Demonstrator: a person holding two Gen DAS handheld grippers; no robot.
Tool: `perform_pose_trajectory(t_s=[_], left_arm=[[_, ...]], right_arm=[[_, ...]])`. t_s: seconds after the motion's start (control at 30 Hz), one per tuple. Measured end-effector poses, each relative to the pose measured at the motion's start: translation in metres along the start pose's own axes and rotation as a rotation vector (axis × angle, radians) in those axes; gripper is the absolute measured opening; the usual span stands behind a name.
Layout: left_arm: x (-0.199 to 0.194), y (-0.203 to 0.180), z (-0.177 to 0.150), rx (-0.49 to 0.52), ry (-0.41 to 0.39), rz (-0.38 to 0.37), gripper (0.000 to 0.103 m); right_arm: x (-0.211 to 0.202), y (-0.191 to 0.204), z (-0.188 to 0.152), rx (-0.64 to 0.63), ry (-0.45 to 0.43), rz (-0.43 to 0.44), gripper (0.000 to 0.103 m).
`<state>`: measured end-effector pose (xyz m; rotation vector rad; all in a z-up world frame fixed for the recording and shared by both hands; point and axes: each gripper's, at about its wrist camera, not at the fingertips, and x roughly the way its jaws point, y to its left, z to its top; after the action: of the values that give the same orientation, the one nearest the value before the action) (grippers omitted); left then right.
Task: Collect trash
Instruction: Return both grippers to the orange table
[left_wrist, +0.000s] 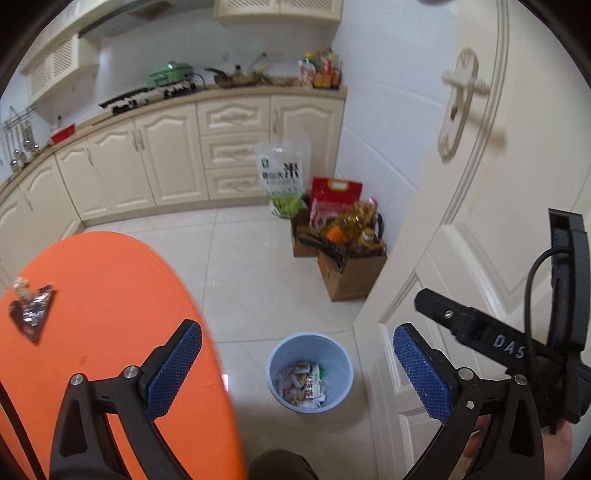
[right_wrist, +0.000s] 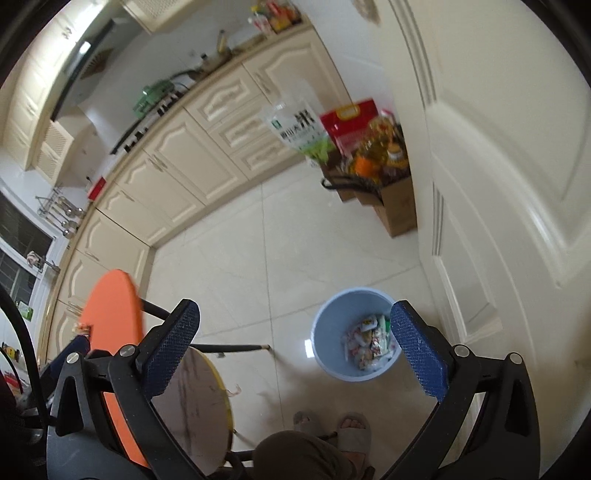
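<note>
Above the blue bin (left_wrist: 309, 373) of wrappers (left_wrist: 306, 382): left gripper (left_wrist: 297, 369) and right gripper (right_wrist: 295, 350), fingers spread wide, empty. Left of bin, orange table (left_wrist: 110, 314) with dark wrapper (left_wrist: 32, 314).

Open tiled floor (left_wrist: 236, 258) between cabinet run (left_wrist: 147, 162) and door (left_wrist: 480, 221); clear passage down to blue bin (left_wrist: 309, 373), mouth uncovered, wrappers inside. Orange tabletop (left_wrist: 110, 332) closing off left side, edge near bin; dark wrapper (left_wrist: 32, 310) lying on it, unobstructed from above. Door panel tight on right, just beside bin. Cardboard boxes (left_wrist: 351, 273) with oil bottles and rice bags blocking far corner. In right wrist view, lower round marble-look tabletop (right_wrist: 192, 406) and thin table legs crowding floor left of bin.
</note>
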<state>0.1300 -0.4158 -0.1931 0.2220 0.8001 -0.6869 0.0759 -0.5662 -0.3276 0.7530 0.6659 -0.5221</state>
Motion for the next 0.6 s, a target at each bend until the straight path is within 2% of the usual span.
perform_pose_trajectory(t_s=[0.23, 0.6], left_arm=[[-0.090, 0.039, -0.037, -0.060, -0.131, 0.054, 0.102], [-0.208, 0.081, -0.111, -0.181, -0.262, 0.147, 0.102]], right_arm=[[-0.052, 0.068, -0.012, -0.100, -0.074, 0.050, 0.103], [-0.102, 0.196, -0.056, -0.339, -0.138, 0.124, 0.103]])
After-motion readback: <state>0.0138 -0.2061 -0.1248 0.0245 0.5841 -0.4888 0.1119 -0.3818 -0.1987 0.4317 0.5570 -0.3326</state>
